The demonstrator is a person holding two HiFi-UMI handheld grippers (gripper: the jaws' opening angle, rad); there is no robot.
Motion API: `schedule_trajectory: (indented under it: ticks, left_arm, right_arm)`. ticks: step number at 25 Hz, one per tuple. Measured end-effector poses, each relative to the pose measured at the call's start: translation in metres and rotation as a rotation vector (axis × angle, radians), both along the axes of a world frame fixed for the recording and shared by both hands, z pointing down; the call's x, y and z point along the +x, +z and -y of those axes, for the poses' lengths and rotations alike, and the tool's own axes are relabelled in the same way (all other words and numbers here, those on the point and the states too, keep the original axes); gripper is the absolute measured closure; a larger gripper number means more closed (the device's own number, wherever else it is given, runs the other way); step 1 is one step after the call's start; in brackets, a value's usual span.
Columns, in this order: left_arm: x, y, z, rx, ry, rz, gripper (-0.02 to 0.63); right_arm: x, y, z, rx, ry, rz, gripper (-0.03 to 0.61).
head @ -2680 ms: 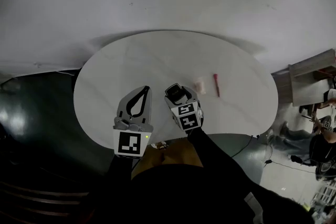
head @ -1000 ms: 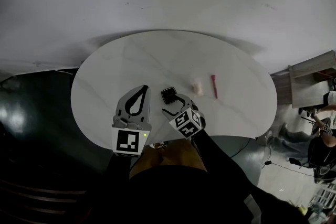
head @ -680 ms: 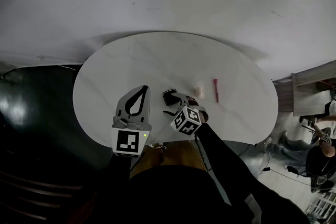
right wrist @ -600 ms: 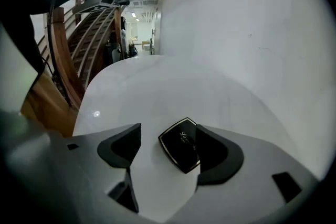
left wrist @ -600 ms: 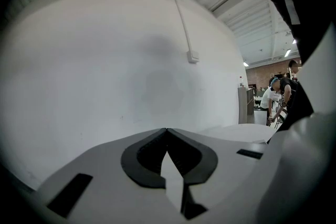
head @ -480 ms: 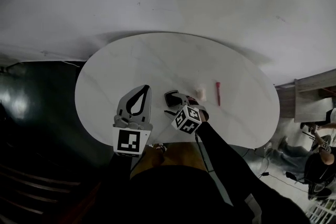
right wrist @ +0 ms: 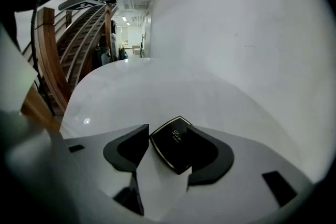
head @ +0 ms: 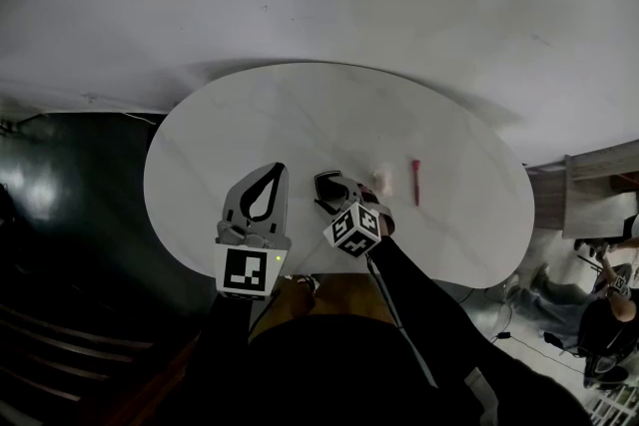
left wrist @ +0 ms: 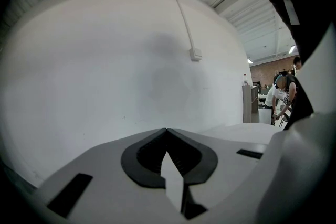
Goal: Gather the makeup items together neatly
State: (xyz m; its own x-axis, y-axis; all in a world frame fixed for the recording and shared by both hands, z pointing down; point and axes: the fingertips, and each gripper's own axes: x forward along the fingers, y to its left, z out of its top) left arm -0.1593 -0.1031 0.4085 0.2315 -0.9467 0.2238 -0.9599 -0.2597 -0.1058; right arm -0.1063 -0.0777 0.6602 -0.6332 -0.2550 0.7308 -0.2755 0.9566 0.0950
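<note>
Left gripper: light grey moulded shell, tapered jaws lined with black pads, dark rectangular slots in shell. Left marker cube at rear: white, black square code, small green light at corner. Right gripper: same grey-and-black build. Right marker cube: codes on several faces. Black sleeves on both arms.

White table carries three things: black compact, pale item — red stick.

Dim, soft shadows, heavy fisheye distortion
</note>
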Motion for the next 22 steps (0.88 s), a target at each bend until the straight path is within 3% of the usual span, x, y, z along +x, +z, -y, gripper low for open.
schedule_trajectory:
  ticks: [6, 11, 22]
  left_arm:
    - [0.007, 0.0, 0.003, 0.007, 0.01, -0.009, 0.6]
    - [0.011, -0.004, 0.006, 0.001, 0.035, 0.035, 0.6]
    - [0.017, 0.003, -0.002, -0.008, 0.019, 0.013, 0.6]
  right_arm:
    - [-0.001, 0.0, 0.006, -0.025, 0.098, 0.036, 0.337]
    - [-0.002, 0.0, 0.011, -0.027, 0.121, 0.035, 0.337]
    - [-0.002, -0.002, 0.022, -0.032, 0.134, 0.049, 0.328]
